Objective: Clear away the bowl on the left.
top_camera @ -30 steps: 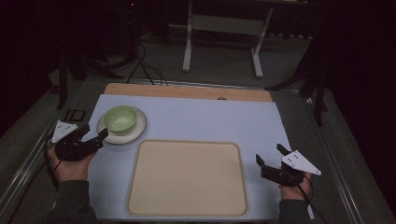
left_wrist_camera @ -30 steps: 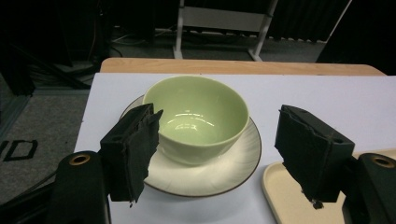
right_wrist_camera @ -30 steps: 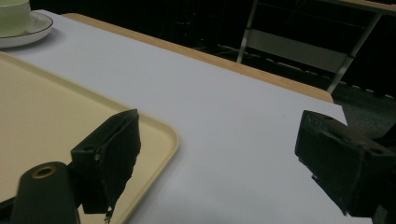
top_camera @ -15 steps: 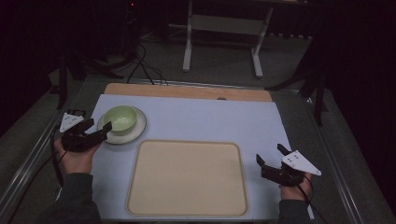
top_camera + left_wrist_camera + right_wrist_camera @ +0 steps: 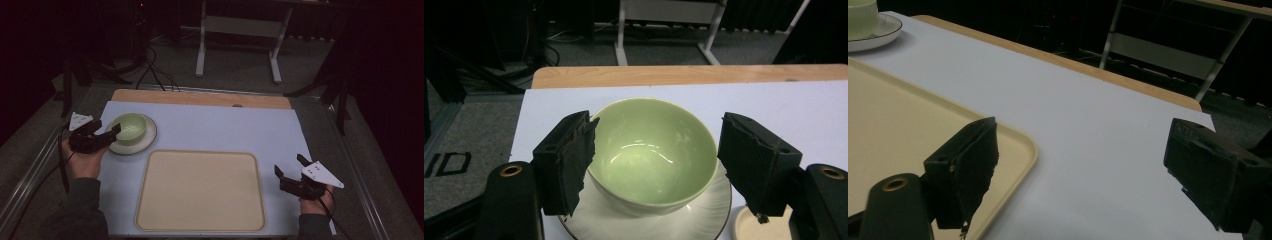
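Observation:
A pale green bowl point(image 5: 129, 127) sits on a white saucer point(image 5: 146, 141) at the far left of the white mat. My left gripper point(image 5: 109, 128) is open at the bowl's left side. In the left gripper view, the bowl point(image 5: 651, 155) lies between the two jaws; the left pad point(image 5: 571, 165) is almost at the rim and a gap shows on the right. A beige tray point(image 5: 200, 190) lies at the mat's front centre. My right gripper point(image 5: 288, 165) is open and holds nothing, just right of the tray. Its own view shows the tray's corner point(image 5: 898, 130) under its left jaw.
The white mat point(image 5: 225, 130) covers a wooden table whose bare far edge point(image 5: 200, 97) shows. Metal rails run along both table sides. Cables and a white stand point(image 5: 240, 30) are on the dark floor beyond. The bowl and saucer point(image 5: 878, 35) appear far off in the right gripper view.
My left gripper moved forward and in toward the bowl, and its jaws now flank it. The right gripper has stayed put.

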